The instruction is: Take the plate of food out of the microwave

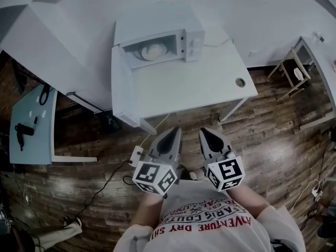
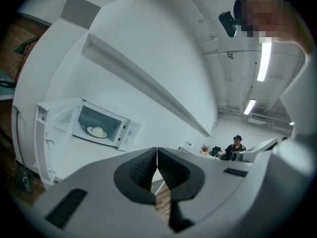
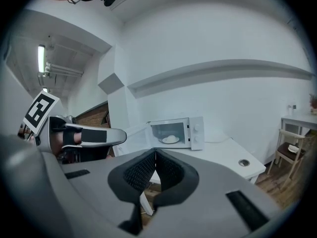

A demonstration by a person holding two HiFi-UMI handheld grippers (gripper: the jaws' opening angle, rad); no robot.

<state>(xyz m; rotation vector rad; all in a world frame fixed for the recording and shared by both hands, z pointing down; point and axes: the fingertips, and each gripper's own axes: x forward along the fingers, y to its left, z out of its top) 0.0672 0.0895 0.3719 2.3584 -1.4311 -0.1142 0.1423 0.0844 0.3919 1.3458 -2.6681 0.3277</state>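
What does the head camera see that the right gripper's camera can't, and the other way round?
Only the head view: the side table with a black tool at the left, and the person's printed shirt.
Only the right gripper view: the ceiling lamp high up at the left.
Both: the white table, the microwave with its door open, and the plate of food inside it.

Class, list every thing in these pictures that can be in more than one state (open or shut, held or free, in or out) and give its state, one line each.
microwave door: wide open, swung out to the left
plate of food: inside the microwave, not touched by either gripper
left gripper: shut, holding nothing
right gripper: shut, holding nothing
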